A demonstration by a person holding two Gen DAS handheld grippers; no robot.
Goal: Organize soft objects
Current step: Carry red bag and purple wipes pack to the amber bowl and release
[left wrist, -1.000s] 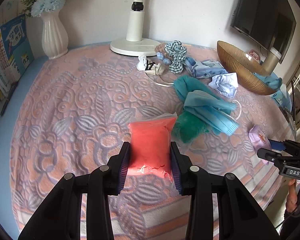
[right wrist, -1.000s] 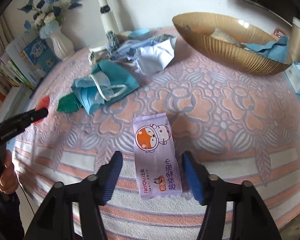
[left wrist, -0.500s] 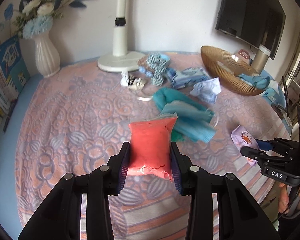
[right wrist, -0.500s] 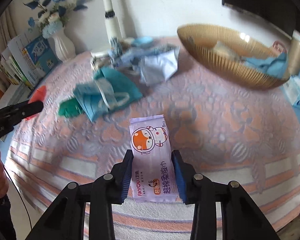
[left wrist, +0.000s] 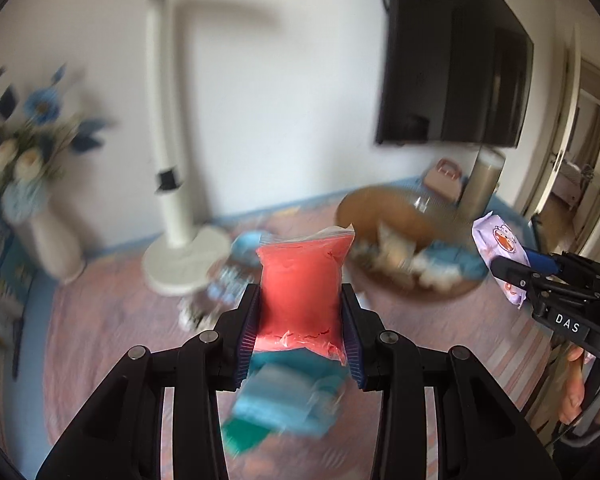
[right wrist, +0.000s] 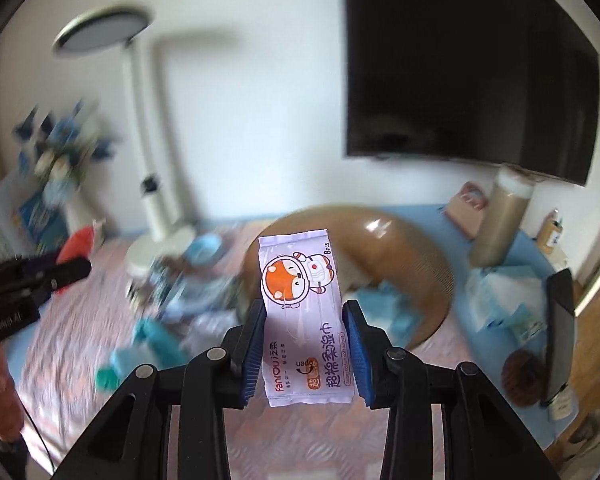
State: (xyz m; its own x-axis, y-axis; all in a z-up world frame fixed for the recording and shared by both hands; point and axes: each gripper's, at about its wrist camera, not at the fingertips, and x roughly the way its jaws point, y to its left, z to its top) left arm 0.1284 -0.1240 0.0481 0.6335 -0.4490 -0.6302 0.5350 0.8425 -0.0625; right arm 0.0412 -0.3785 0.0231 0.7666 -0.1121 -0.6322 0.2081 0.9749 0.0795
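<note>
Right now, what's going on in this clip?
A person is tidying soft items with a handheld gripper in each hand. The left gripper is clamped on a red plastic pouch, and the right gripper is clamped on a purple pack of wet wipes. Both items are held clear of the patterned pink cloth. A brown bowl already holding some items sits beyond, and blue and teal fabric pieces remain on the cloth.
</note>
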